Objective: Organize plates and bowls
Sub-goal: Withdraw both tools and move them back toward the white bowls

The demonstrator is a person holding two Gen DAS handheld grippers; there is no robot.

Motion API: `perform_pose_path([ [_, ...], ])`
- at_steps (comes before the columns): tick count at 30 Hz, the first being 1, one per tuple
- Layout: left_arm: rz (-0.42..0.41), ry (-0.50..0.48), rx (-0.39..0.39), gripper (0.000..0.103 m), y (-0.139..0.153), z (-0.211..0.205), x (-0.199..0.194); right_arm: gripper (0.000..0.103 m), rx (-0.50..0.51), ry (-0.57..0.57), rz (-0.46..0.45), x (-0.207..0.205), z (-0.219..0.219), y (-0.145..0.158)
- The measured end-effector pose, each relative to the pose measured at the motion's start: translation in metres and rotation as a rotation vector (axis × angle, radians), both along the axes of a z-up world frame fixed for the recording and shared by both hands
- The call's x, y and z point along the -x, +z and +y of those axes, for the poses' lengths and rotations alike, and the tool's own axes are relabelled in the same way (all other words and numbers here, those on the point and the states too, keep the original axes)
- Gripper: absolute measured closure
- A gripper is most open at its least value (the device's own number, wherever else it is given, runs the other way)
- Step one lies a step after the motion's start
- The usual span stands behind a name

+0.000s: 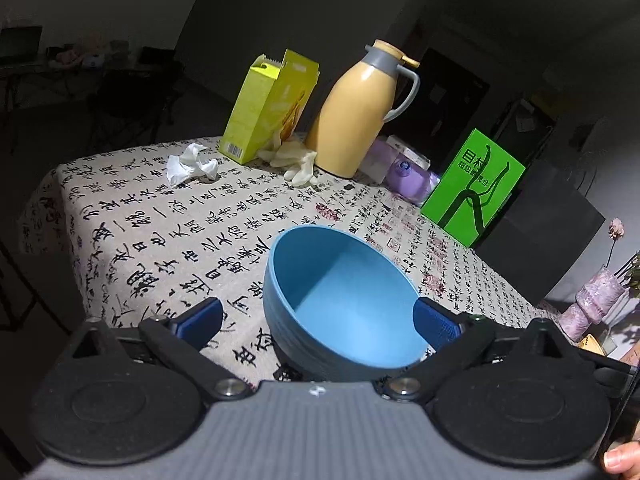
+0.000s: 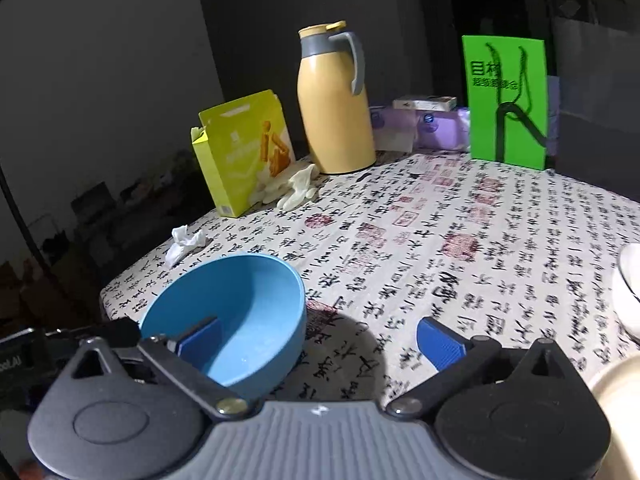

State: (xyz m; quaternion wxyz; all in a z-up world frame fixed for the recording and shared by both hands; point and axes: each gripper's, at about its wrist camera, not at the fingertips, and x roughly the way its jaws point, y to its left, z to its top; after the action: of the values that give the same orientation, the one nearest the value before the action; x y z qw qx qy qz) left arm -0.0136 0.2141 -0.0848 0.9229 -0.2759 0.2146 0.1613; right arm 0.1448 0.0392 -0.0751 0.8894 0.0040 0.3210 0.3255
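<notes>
Left wrist view: left gripper [image 1: 318, 322] spread wide; blue pads stand clear on either side of the round blue plastic bowl [image 1: 340, 300], the right pad close to the rim, contact there uncertain, no pinch evident; bowl sits upright on the surface [image 1: 160, 232], which is covered by a cloth printed with black calligraphy; bowl appears ribbed or layered on its outer wall, possibly a stack, cannot confirm. Behind it, well apart: yellow cardboard carton [image 1: 268, 108], tan insulated jug with grey handle [image 1: 360, 116], crumpled white tissue [image 1: 190, 166], pale rubber gloves [image 1: 296, 162], bright green card with black characters [image 1: 474, 188].

Right wrist view: right gripper [image 2: 320, 340] also spread to full width, holding nothing; its left pad shows in front of the bowl's interior, whether inside the rim or only nearer the camera cannot tell; right pad over bare cloth. A white dish rim [image 2: 628, 284] shows at the right edge of the surface; a cream-coloured curved edge [image 2: 616, 384] lies at lower right, identity unclear.

Judgement: bowl reads as set down and let go, so one placement step looks finished; remaining ware lies to the right. Next move would call for backing both grippers off the blue bowl without nudging it, then swinging the right gripper toward the white dish, squaring the pads across its rim before pinching.
</notes>
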Motion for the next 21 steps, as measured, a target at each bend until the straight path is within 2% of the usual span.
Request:
perform_pose_path([
  [9, -0.031, -0.014, -0.054, 0.000, 0.000, -0.027, 0.021, 0.000, -0.002, -0.072, -0.087, 0.043, -0.033, 0.000],
  [17, -0.076, -0.079, -0.112, 0.000, 0.001, -0.065, 0.027, 0.000, 0.015, -0.167, -0.198, 0.081, -0.078, -0.001],
  [21, -0.096, -0.118, -0.131, 0.000, 0.004, -0.087, 0.027, 0.000, 0.008, -0.214, -0.221, 0.096, -0.106, -0.001],
])
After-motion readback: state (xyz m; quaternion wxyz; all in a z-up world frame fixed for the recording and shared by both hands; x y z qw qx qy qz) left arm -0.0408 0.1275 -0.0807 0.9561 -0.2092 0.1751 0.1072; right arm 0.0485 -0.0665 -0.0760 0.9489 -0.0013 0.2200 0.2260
